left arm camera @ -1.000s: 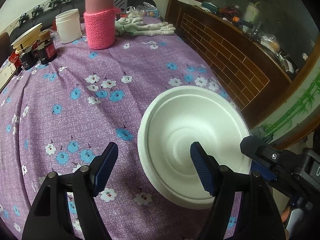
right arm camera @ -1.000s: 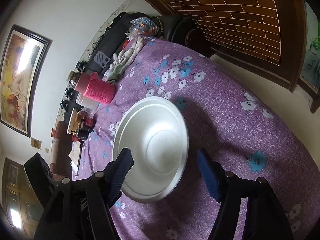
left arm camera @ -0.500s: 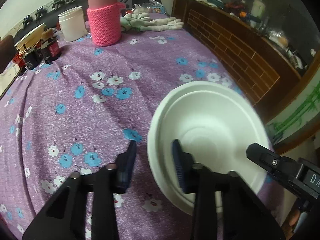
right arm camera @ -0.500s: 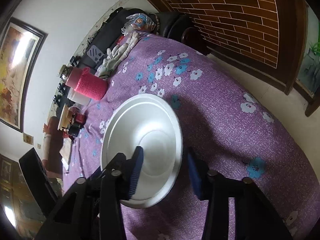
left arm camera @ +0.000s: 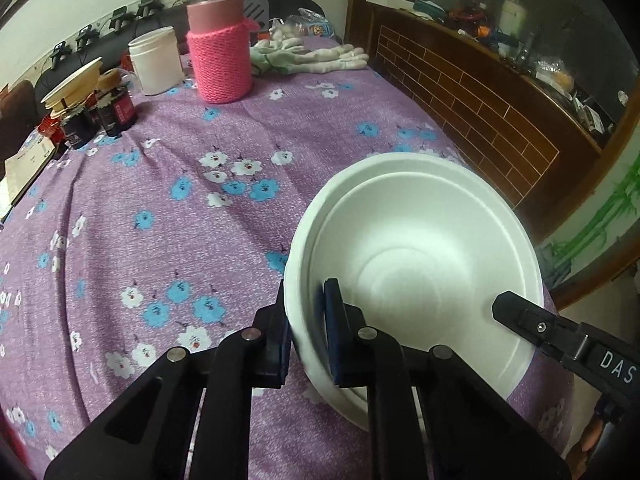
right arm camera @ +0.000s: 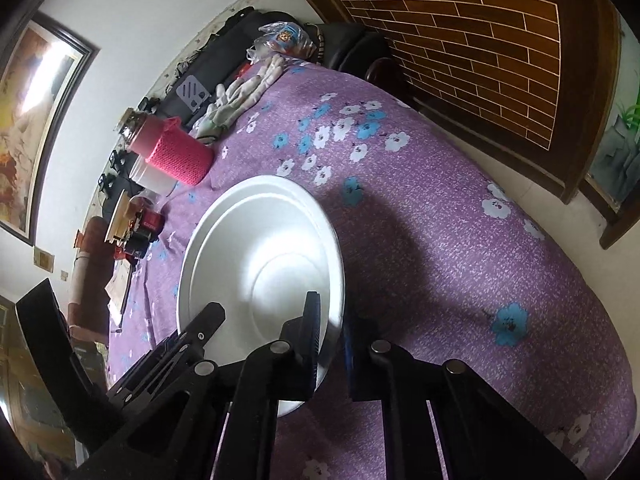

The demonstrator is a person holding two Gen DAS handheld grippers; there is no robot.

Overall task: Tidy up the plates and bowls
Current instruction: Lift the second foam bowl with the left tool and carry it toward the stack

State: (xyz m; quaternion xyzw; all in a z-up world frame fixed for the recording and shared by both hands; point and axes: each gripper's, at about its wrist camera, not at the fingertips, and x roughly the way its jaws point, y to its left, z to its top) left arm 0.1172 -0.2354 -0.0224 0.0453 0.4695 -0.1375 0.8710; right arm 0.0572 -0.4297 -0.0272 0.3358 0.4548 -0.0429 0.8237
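On the tablecloth, near edge: a white bowl (left arm camera: pixel 416 264) is sitting nested inside a second white bowl, the pair serving as landmark for all entries below.
Left gripper (left arm camera: pixel 308 332): its blue-padded fingers are clamping the bowl's near-left rim, one pad outside the wall, one inside.
Right gripper (right arm camera: pixel 332 336): it is pinching the opposite rim of the same bowl (right arm camera: pixel 260 276), one pad inside, one outside.
Writing: white letters "DAS" are showing on the right gripper's black body (left arm camera: pixel 608 364), right of the bowl; the rest is running out of view.
Labels: red-labelled dark jars (left arm camera: pixel 116 108) are standing far left of the bowl; their print is too small to read.
Surface: a purple tablecloth (left arm camera: pixel 168 208) with blue and white flowers is covering the table under the bowl.
Beyond the bowl: a flask in a pink knitted sleeve (left arm camera: pixel 219 40), a white tub (left arm camera: pixel 155 60) and pale gloves (left arm camera: pixel 316 56) are resting at the far edge.
Room: dark wood panelling (right arm camera: pixel 480 52) with a brick-line pattern is standing right of the bowl; a framed picture (right arm camera: pixel 32 96) is hanging on the white wall.
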